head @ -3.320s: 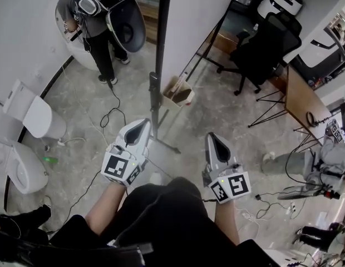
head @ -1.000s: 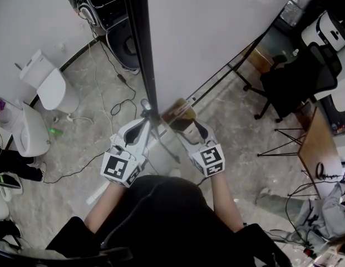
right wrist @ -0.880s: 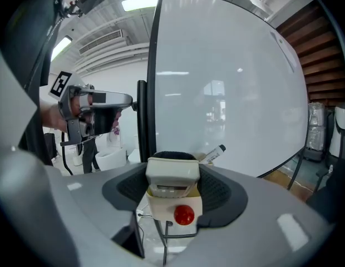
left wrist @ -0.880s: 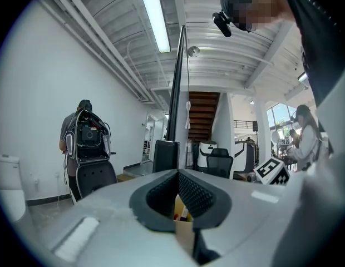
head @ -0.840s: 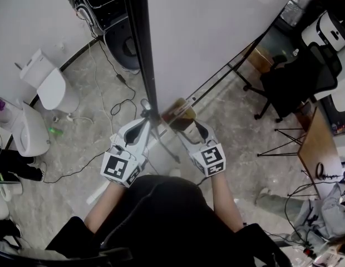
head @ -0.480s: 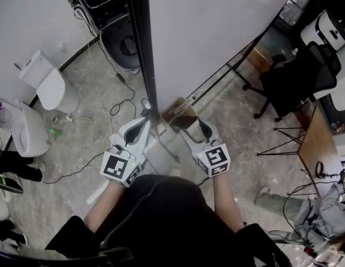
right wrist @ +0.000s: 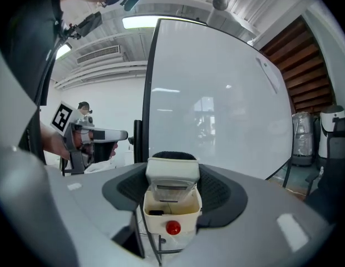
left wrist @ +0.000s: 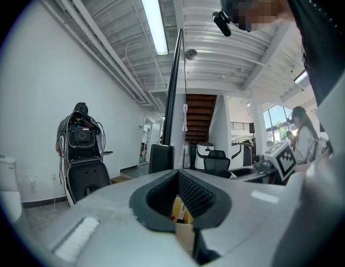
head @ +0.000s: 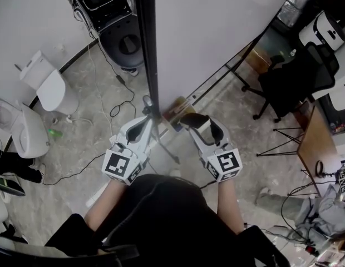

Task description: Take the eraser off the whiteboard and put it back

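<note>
Done: the eraser (right wrist: pixel 171 174) is off the whiteboard (head: pixel 217 32) and sits in the right gripper (head: pixel 199 124), just in front of the board's lower edge near its dark frame post (head: pixel 150 65).
Left to do: judging by the task, the whole return. The eraser has yet to go back against the board and be let go.
Right jaws: they stand wide and have just been closing. The eraser is between them and both pads press its sides, so the grip looks firm.
Eraser against the jaws: it is centred between the pads. Its pale body faces the camera and its dark felt edge points ahead toward the board. It stands out a little past the fingertips and sits level, not tilted.
Eraser against the board: close to the white surface, but not shown touching it.
Below the eraser: a cream box (right wrist: pixel 172 218) on the floor, apart from the jaws.
Left gripper (head: pixel 142 124): its tips are together with nothing between them. It is held level beside the post and plays no part in the grip.
</note>
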`<state>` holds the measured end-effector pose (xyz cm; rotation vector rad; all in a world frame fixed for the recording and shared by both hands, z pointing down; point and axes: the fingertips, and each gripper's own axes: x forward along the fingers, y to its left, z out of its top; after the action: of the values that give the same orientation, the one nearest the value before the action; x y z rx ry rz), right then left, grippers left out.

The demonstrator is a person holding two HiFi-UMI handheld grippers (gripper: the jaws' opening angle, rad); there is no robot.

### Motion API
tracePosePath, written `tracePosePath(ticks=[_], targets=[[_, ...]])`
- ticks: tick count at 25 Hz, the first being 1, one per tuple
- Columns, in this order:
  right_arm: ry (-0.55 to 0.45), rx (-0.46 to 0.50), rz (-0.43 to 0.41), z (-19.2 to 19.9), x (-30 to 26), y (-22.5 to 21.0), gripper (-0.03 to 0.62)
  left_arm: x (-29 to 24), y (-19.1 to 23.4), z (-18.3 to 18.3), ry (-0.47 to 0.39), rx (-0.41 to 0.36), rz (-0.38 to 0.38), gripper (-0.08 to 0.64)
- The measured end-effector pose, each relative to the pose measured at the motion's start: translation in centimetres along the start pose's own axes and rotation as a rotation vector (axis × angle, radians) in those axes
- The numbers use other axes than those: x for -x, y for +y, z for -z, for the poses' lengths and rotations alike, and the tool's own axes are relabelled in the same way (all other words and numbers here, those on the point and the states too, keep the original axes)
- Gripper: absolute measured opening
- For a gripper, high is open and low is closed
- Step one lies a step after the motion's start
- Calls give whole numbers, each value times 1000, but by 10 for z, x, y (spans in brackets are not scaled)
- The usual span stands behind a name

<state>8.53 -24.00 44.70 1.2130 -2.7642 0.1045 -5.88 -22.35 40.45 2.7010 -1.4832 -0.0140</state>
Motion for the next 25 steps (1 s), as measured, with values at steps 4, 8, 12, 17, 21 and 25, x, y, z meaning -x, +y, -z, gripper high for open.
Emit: tracePosePath(ticks=[4, 8, 12, 17, 21, 25], targets=[[-38, 3, 11, -20, 12, 2, 278, 2, -1, 0, 2, -4, 6, 3], [-81, 8, 27, -41, 22, 3, 278, 0, -2, -1, 2, -11, 29, 3], [-110, 9, 41, -55, 31, 3, 278, -2, -2, -3, 2, -11, 39, 3], [-147, -29, 62, -62, 46, -2, 278, -3, -3, 0, -5, 15, 41, 3], [-168, -50, 93, -65, 57, -7, 276, -4, -5, 2, -2, 23, 54, 3], [-174, -43, 109, -68, 62, -9, 277, -9, -8, 3, 7, 13, 72, 3]])
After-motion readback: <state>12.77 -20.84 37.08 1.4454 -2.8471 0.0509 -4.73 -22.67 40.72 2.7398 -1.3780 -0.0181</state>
